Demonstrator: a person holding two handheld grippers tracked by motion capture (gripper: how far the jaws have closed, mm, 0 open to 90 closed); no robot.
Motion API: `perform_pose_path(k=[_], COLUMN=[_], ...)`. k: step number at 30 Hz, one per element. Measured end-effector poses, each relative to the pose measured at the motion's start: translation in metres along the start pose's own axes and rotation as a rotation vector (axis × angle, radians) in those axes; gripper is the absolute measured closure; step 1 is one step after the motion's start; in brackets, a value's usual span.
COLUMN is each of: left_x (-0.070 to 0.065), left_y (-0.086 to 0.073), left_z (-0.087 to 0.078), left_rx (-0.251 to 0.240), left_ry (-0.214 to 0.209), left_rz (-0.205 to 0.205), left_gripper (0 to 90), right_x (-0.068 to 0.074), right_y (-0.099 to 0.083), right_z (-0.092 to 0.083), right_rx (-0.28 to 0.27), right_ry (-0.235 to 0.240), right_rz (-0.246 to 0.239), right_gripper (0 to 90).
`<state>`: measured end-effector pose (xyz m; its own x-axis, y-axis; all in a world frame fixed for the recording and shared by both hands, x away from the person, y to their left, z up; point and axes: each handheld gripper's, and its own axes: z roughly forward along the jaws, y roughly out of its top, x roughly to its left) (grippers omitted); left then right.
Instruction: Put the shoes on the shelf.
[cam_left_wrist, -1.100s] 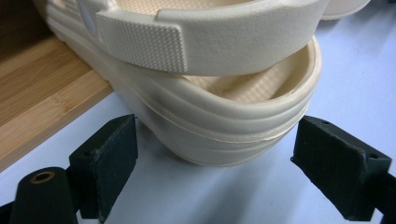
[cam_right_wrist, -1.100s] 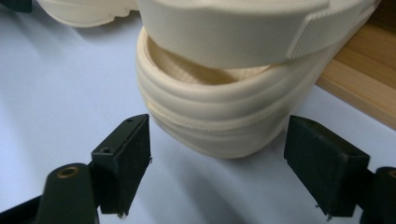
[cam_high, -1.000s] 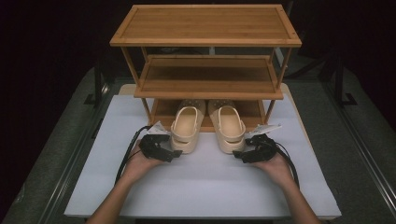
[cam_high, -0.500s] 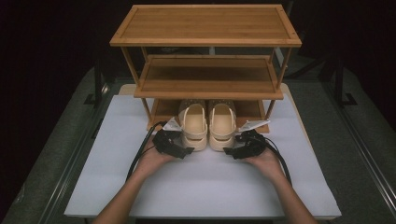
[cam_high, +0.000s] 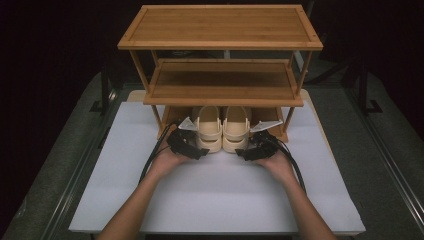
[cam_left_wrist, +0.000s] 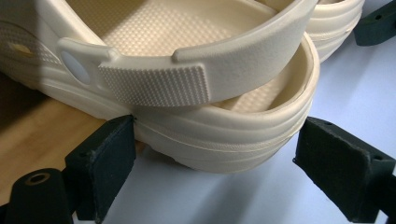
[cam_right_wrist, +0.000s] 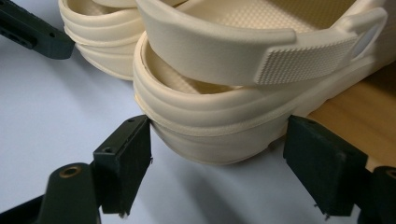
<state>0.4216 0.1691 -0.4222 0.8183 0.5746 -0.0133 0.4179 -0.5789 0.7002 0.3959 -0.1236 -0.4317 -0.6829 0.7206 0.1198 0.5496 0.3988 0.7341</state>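
Two cream clogs stand side by side, toes under the bamboo shoe rack (cam_high: 220, 95) and heels out over the white board. My left gripper (cam_high: 197, 150) grips the heel of the left clog (cam_high: 209, 131). In the left gripper view the black pads (cam_left_wrist: 109, 163) sit against both sides of that heel (cam_left_wrist: 219, 135). My right gripper (cam_high: 245, 152) holds the heel of the right clog (cam_high: 236, 130) the same way. The right gripper view has its pads (cam_right_wrist: 126, 158) pressed on either side of the heel (cam_right_wrist: 219, 126).
The rack has three bamboo tiers, and the lowest shelf (cam_high: 270, 122) lies under the clogs' fronts. A white board (cam_high: 215, 200) covers the table in front of the rack. Dark table edges and rails run along both sides. Cables trail back from both grippers.
Both hands have moved inward toward each other. The two clogs, which stood apart, have come together side by side at the middle of the rack's lowest shelf.
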Motion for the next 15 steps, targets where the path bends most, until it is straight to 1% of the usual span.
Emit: perform_pose_path(k=[2, 4, 7, 8, 9, 10, 12, 13, 15], left_x=[0.005, 0.009, 0.014, 0.015, 0.017, 0.019, 0.02, 0.021, 0.02], left_y=[0.003, 0.006, 0.01, 0.011, 0.011, 0.012, 0.014, 0.015, 0.016], left_z=[0.003, 0.006, 0.01, 0.011, 0.012, 0.013, 0.015, 0.016, 0.017], left_rx=[0.001, 0.002, -0.001, -0.003, 0.0, -0.001, -0.003, 0.0, 0.004], left_ry=[0.003, 0.005, 0.011, 0.015, 0.01, 0.011, 0.016, 0.024, 0.037], left_rz=[-0.008, -0.01, -0.015, -0.016, -0.014, -0.019, -0.033, -0.027, -0.029], left_gripper=[12.0, 12.0, 11.9, 11.9, 12.0, 12.0, 12.1, 12.0, 12.2], right_x=[-0.004, -0.008, -0.013, -0.014, -0.015, -0.017, -0.018, -0.018, -0.018], right_y=[0.004, 0.008, 0.012, 0.013, 0.014, 0.016, 0.017, 0.017, 0.017], right_z=[0.004, 0.007, 0.01, 0.011, 0.012, 0.014, 0.017, 0.018, 0.019], right_rx=[0.008, 0.004, 0.004, 0.001, 0.004, 0.0, -0.001, -0.005, -0.013], right_ry=[-0.005, -0.013, -0.023, -0.028, -0.036, -0.034, -0.048, -0.054, -0.061], right_rz=[0.011, 0.005, 0.013, 0.009, 0.011, 0.005, 0.012, 0.016, 0.027], right_gripper=[23.2, 23.2, 23.2, 23.2, 23.2, 23.2, 23.5, 23.6, 23.7])
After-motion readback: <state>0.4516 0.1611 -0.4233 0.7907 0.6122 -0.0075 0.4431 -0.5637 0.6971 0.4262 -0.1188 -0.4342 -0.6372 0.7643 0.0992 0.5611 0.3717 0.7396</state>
